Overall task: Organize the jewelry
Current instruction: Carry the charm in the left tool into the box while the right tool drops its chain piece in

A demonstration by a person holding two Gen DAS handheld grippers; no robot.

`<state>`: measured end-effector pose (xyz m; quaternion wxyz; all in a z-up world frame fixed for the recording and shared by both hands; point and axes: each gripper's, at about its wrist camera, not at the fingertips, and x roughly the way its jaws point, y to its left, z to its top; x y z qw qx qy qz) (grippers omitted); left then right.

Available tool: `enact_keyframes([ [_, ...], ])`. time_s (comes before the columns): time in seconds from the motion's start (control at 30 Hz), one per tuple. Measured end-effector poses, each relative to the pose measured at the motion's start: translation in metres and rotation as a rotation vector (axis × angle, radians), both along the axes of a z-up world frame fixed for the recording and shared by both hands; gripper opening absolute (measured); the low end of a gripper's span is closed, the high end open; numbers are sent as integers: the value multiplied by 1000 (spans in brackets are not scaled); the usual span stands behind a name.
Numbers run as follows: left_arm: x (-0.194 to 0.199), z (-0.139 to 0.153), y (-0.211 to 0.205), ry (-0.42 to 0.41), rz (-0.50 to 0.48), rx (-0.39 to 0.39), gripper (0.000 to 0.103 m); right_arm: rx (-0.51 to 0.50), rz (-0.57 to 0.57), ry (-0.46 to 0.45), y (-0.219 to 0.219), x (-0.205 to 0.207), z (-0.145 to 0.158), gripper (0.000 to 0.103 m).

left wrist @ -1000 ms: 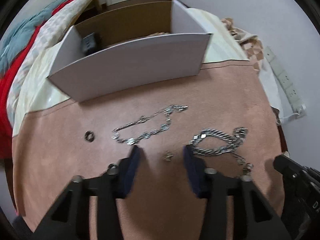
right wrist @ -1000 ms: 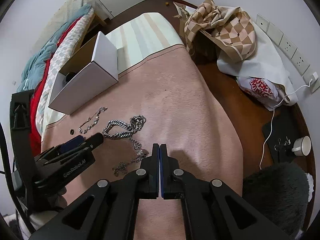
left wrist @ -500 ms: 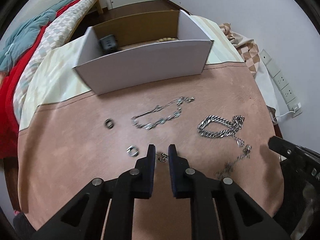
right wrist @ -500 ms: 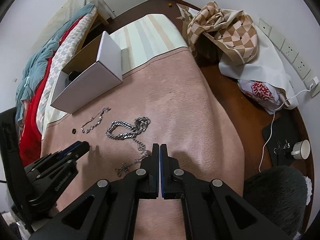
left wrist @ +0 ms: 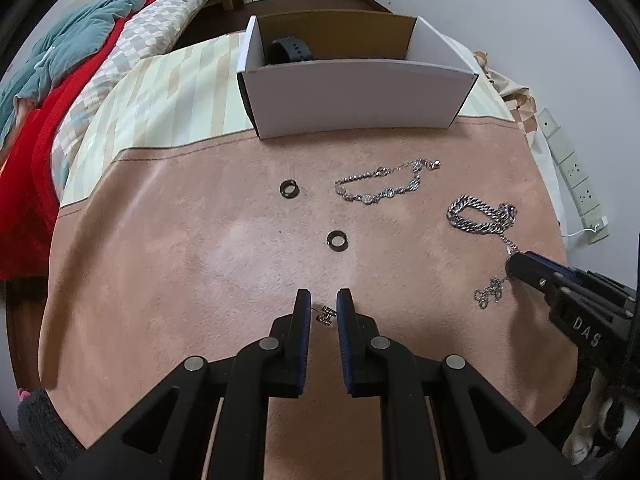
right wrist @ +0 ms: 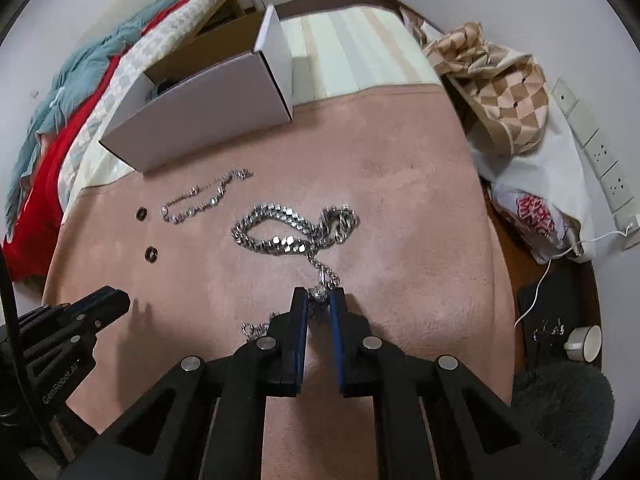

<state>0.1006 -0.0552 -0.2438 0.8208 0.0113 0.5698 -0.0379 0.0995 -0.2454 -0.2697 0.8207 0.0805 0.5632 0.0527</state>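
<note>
My left claw (left wrist: 324, 306) points steeply down over the pink blanket (left wrist: 200, 280). Its jaws stand nearly together, pinching a small earring (left wrist: 326, 315) that spans the narrow gap between the pads, clear of the blanket as far as I can tell.

My right claw (right wrist: 319, 300) sits low at the thin end of the heavy chain (right wrist: 280, 236). Its jaws are opening; a chain link lies between the tips, and I cannot tell whether the pads still press on it. The chain's thick loop lies coiled ahead of the claw, and its thin tail runs back under the left finger to a small clasp cluster (right wrist: 254, 328).

Further out on the blanket:
- a slim bracelet (left wrist: 384, 186) lies in a flat loop, near the box
- one dark ring (left wrist: 289, 189) to the bracelet's left
- a second ring (left wrist: 337, 240) nearer me, apart from the first

The white box (left wrist: 352, 96) stands open at the blanket's far edge, half on the striped sheet (left wrist: 160, 92). A black watch (left wrist: 289, 51) rests inside, in its far left corner.

A checked cloth (right wrist: 504, 96) and a bag (right wrist: 532, 220) lie off to the right.
</note>
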Motion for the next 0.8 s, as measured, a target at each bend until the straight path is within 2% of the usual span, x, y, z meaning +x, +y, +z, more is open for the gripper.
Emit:
enact_keyframes([
  [0.17, 1, 21, 5, -34, 5, -36, 10, 59, -9, -58, -2, -9, 25, 8],
  [0.43, 17, 76, 13, -117, 6, -126, 10, 138, 42, -191, 8, -3, 101, 8],
  [0.67, 64, 125, 21, -188, -2, -170, 10, 147, 124, -313, 30, 35, 172, 8],
  [0.8, 100, 134, 28, -191, -7, -180, 10, 118, 153, -376, 41, 75, 203, 8],
])
